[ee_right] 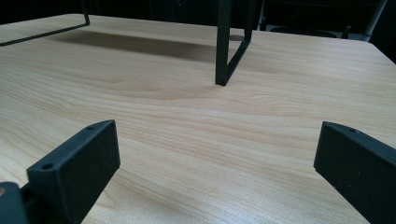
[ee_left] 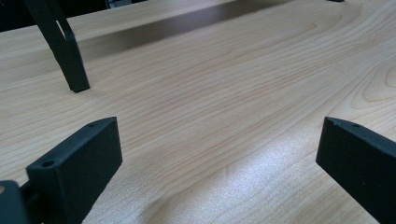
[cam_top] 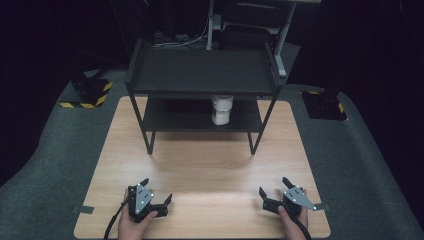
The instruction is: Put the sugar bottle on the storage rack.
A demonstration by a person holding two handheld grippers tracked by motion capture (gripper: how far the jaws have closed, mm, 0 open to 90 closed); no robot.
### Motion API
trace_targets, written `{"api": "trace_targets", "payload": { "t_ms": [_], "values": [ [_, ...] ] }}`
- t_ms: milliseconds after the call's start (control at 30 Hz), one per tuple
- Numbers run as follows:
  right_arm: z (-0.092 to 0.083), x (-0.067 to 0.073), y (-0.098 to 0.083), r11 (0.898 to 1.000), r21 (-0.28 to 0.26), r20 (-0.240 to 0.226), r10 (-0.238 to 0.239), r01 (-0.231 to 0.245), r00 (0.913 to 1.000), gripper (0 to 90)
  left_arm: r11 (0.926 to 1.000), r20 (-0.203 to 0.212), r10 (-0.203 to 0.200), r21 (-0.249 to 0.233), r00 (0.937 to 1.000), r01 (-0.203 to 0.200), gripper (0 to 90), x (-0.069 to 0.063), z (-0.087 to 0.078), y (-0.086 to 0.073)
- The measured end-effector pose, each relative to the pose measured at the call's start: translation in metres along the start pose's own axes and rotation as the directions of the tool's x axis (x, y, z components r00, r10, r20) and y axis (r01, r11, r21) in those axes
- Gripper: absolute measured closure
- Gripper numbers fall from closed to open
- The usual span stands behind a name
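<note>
A black two-tier shelf rack stands at the back of the wooden table. On its lower shelf sits a white jar-like container, partly hidden by the upper shelf. My left gripper rests near the table's front left, held by a hand, open with nothing between its jaws. My right gripper rests near the front right, also open and empty. In the left gripper view a rack leg rises beyond the open left gripper. The right gripper view shows another rack leg past the open right gripper.
Black blocks with yellow-black hazard tape lie on the grey floor left of the table, and a similar one on the right. A strip of tape sticks out at the table's front left edge. Bare wood lies between grippers and rack.
</note>
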State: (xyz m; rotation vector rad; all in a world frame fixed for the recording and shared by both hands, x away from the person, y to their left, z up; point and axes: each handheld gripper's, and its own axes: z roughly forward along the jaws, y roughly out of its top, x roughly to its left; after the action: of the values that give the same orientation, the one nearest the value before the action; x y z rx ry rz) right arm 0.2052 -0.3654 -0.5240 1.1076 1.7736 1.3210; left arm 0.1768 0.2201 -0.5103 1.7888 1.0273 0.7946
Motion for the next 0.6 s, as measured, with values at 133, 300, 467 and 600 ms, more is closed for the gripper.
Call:
{"api": "trace_targets", "payload": {
  "t_ms": [133,300,467,600],
  "values": [
    [0.0002,0.0,-0.0001,1.0,-0.001,-0.003,-0.009,0.009,1.0,0.0,1.0,0.006,0.003,0.005,1.0,-0.003,0.6,0.0011,0.0009,0.0011],
    [0.0009,-0.0002,0.0,1.0,-0.002,-0.002,-0.002,0.002,1.0,0.0,1.0,0.007,0.003,0.006,1.0,-0.003,0.5,0.0012,0.0012,0.0014],
    [0.0011,-0.0003,0.0,1.0,-0.002,-0.002,0.0,0.0,1.0,0.0,1.0,0.002,0.006,0.0,1.0,-0.006,0.6,-0.0002,0.0003,0.0001],
    [0.001,-0.0001,0.0,1.0,-0.002,0.0,0.001,-0.001,1.0,0.0,1.0,0.001,0.005,-0.004,1.0,-0.005,0.5,-0.0006,-0.0011,-0.001]
  ]
}}
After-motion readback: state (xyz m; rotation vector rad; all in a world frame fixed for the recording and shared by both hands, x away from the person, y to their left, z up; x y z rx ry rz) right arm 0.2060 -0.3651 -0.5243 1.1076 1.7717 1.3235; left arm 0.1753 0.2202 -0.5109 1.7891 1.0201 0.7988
